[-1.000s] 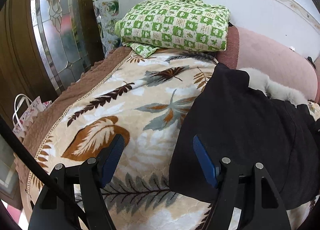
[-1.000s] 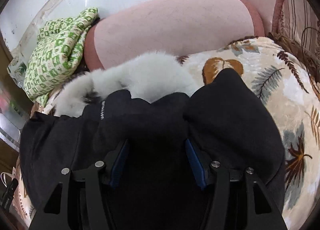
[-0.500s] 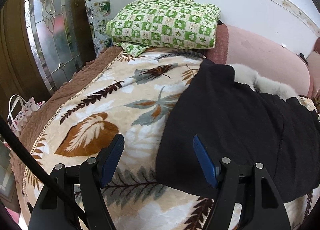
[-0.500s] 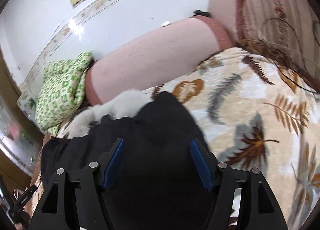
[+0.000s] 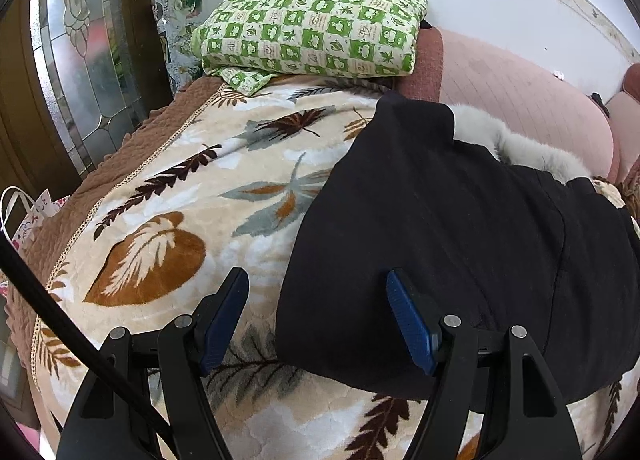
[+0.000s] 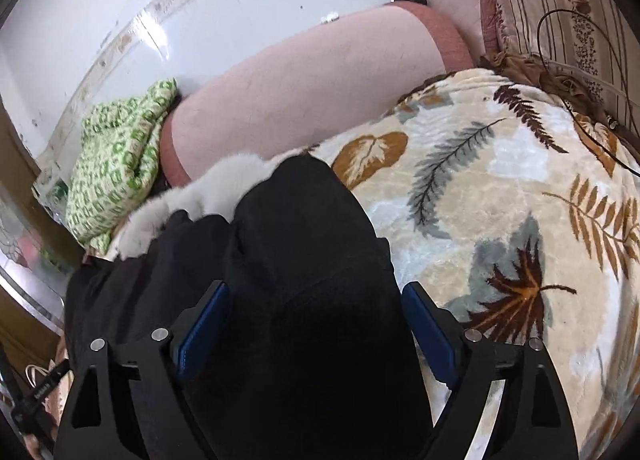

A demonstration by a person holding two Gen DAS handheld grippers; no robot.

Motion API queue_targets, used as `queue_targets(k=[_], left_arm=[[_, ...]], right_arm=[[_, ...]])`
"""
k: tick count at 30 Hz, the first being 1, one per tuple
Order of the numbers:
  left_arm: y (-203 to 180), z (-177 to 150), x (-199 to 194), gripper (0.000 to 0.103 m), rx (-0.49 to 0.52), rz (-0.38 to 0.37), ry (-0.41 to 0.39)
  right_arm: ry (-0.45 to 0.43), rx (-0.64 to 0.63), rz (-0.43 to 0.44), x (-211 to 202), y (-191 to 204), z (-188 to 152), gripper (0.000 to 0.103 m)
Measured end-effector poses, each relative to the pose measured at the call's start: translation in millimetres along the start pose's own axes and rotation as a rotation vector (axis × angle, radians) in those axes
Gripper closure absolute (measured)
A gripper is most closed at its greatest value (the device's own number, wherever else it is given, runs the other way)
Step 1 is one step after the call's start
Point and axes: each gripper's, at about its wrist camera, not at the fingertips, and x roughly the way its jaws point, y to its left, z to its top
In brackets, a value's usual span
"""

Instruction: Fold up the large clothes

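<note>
A black coat (image 5: 460,240) with a pale fur collar (image 5: 520,144) lies spread on a leaf-patterned blanket (image 5: 180,200). My left gripper (image 5: 318,300) hangs open over the coat's near left corner. Its right finger is above the black cloth and its left finger above the blanket. In the right wrist view the coat (image 6: 300,260) fills the gap of my right gripper (image 6: 316,320), whose jaws are opening. The pads stand apart from the cloth, and the coat's right edge runs by the right finger. The fur collar (image 6: 208,192) shows beyond.
A folded green checked quilt (image 5: 312,24) rests at the far left against a pink backrest (image 5: 520,92). A glass door (image 5: 80,60) and a paper bag (image 5: 36,212) stand left of the bed. On the right are a striped cushion (image 6: 560,8) and a thin cable (image 6: 580,80) over open blanket (image 6: 500,200).
The right gripper's jaws have widened and it has swung right, so more blanket shows beside the coat. The left gripper drifted slightly toward the coat's corner with the same opening.
</note>
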Motion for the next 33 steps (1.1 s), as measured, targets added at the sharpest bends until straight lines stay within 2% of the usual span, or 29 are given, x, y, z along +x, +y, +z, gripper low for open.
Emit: queue_targets(k=[5,11,15,18,19,22,24,27,28,30,33], left_arm=[[8,9,4,0.032,-0.018,-0.006,0.009],[40,37,15,0.032,-0.132,0.016,-0.013],[49,45,32,0.032,-0.175,-0.006,0.014],[39,50,40,0.032,-0.149,-0.006,0.039],[36,52,36,0.032,-0.15,-0.027,0.027],[23,61,20,0.032,-0.156,-0.104,-0.017],[0,74,19,0.032,-0.109,-0.154,-0.023],[-34,87,29,0.032,-0.052,-0.217,-0.016],[-46,90,36,0.032,-0.032,-0.234,-0.013],[-65,94,55,0.032,0.009,-0.213,0.012],[-81,95,100,0.032,0.081,-0.084,0.066]], right_arm=[[0.033,0.026,-0.012,11,-11,-2,0.013],[0.048,0.083,0.003,12,-24,-1,0.012],[-0.063,0.069,-0.042,-11,-17,5,0.012],[-0.176,0.021,-0.081,-36,3,8,0.012],[-0.224,-0.014,-0.099,-46,16,8,0.012],[-0.283,-0.093,-0.03,-61,52,6,0.014],[-0.238,-0.12,0.092,-54,80,4,0.016],[-0.045,-0.154,0.299,-7,129,-11,0.024],[-0.007,-0.167,0.323,4,139,-17,0.028],[0.084,-0.208,0.357,41,161,-27,0.034],[0.105,-0.255,0.319,67,170,-34,0.034]])
